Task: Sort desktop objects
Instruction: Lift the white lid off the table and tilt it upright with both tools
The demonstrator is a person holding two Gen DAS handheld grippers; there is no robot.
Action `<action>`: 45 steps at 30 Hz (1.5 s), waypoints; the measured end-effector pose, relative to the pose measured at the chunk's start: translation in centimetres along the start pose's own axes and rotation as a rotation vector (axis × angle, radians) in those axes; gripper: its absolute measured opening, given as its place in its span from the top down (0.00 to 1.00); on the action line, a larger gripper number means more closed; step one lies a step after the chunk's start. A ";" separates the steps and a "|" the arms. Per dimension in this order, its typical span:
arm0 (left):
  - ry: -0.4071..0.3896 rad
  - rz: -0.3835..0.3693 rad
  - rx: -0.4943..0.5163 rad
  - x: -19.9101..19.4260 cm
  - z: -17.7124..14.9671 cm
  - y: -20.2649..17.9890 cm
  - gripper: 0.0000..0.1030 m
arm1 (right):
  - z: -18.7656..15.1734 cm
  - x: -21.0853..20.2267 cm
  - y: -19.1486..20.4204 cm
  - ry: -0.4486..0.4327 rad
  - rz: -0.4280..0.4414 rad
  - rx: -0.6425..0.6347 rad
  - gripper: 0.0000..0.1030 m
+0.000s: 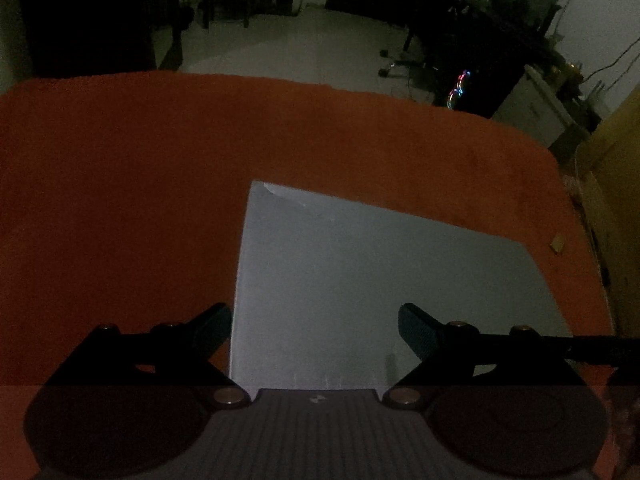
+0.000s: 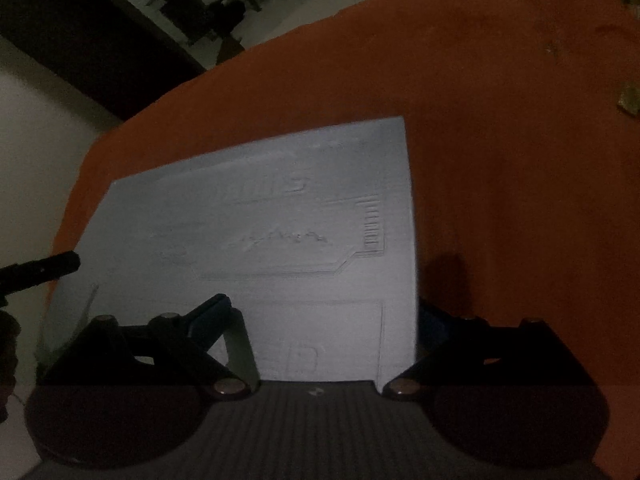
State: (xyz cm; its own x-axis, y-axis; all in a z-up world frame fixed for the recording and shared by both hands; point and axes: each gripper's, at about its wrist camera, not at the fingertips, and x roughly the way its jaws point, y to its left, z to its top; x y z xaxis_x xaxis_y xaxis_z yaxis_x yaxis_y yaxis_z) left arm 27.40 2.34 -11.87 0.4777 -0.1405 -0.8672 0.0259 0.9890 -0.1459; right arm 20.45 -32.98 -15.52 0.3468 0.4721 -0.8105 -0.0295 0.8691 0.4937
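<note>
both tongs hang low over a pale grey flat sheet lying on an orange table cover. the left gripper is released, its fingers spread wide with nothing between them; the sheet's left edge runs just inside its left finger and the sheet stretches ahead and to the right of it. the right gripper also looks released: its left finger lies over the sheet, while its right finger sits just off the sheet's right edge, mostly lost in shadow, so whether it touches that edge cannot be told. faint embossed markings show on the sheet in the right wrist view. a small tan block sits well ahead and to the right of both tongs, apart from the sheet. this reads as the approach to the sheet, before any grasp. the next move likely calls for getting a finger under a thin edge lying flat on soft cloth, which may snag or slide.
</note>
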 end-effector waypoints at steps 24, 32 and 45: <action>0.119 0.064 0.100 -0.5 -11.3 -1.7 0.12 | -16.1 -4.0 -0.8 -0.055 -0.013 -0.098 0.06; 0.153 0.078 0.094 0.8 -11.5 -2.0 0.06 | -14.2 -3.0 -1.0 -0.084 0.012 -0.050 0.06; 0.192 -0.183 0.201 -0.2 -13.5 -5.6 0.22 | -14.6 -6.4 -0.8 -0.164 0.090 -0.016 0.09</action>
State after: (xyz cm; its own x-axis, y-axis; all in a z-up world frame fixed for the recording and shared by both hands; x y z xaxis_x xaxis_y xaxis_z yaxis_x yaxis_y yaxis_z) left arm 15.31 -3.82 -17.34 0.2754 -0.3039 -0.9120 0.2778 0.9334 -0.2271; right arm 4.62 -34.55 -15.36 0.4902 0.5188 -0.7004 -0.0821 0.8275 0.5555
